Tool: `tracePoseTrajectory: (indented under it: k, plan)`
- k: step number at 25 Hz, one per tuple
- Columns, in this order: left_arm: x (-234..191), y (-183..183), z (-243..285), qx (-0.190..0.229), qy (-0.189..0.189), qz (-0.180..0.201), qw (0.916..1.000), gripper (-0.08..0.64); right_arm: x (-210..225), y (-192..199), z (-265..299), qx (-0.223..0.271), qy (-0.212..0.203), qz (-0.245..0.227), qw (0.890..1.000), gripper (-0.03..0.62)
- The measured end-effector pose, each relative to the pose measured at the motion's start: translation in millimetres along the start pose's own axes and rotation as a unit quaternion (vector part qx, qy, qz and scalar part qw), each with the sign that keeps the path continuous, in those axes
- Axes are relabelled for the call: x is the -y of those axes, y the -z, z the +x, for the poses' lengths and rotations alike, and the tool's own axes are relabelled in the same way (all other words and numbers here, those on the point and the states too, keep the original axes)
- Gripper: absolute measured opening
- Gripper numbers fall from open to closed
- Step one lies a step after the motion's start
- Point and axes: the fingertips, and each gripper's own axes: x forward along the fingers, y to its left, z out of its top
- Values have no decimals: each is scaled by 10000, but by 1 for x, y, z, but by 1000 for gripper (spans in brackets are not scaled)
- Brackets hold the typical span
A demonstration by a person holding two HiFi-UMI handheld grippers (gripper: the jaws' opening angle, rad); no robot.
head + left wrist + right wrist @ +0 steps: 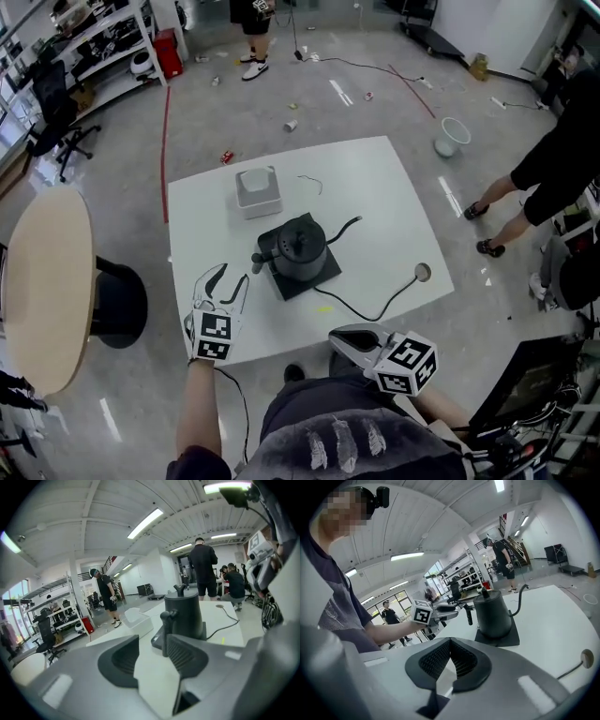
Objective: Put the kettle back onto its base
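One kettle sat on its base, handle toward your left gripper, the nearer one, jaws spread, empty. Your right gripper was pressed together, empty.

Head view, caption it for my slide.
Kettle on its base on a white table, open left gripper short of the handle, shut right gripper by the near edge.

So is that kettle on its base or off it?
On it: the kettle stands upright, squarely on the flat dark base.
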Motion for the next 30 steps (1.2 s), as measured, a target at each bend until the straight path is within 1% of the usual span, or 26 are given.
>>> tracePoseTrajectory:
  k: [2,4,5,6,7,9,10,12,15,19,21,24,27,30]
  plan:
    - [-4,1,-13,107,-66,-68,9999,174,-7,-3,5,-1,0,-99,10000,-5]
    - [-8,1,-28,256,-119,-165,9995,141,-16,-8,10,-8,24,-199,9998,-5]
    - [-10,-1,-35,359,-118,-244,9990,111,-21,-11,12,-18,34,-255,9997,-5]
    - [-10,-4,-43,483,-63,-351,9982,45,-27,-14,15,-37,40,-323,9995,-5]
    - [-8,-6,-49,615,63,-485,9969,2,-33,-16,18,-60,39,-414,9991,-5]
    - [1,-9,-61,833,380,-739,9931,0,-45,-18,23,-72,23,-622,9980,-5]
    - [5,-10,-66,901,482,-792,9916,0,-50,-19,24,-48,22,-700,9975,-5]
    - [12,-10,-74,984,588,-749,9906,0,-57,-20,26,42,76,-755,9971,-5]
    - [19,-17,-87,1126,744,-722,9882,0,-64,-22,24,155,225,-727,9970,-5]
    - [31,-21,-113,1188,1011,-864,9840,0,-83,-22,12,216,296,-538,9979,-5]
    - [34,-18,-117,1249,1037,-1017,9815,0,-87,-22,7,288,312,-454,9981,-5]
    - [34,-13,-118,1317,929,-1183,9798,1,-88,-21,6,342,358,-467,9977,-5]
    - [34,-9,-121,1285,774,-1140,9821,2,-90,-21,8,348,315,-517,9976,-5]
    - [37,-10,-129,1267,721,-1125,9829,2,-97,-22,6,450,183,-536,9974,-5]
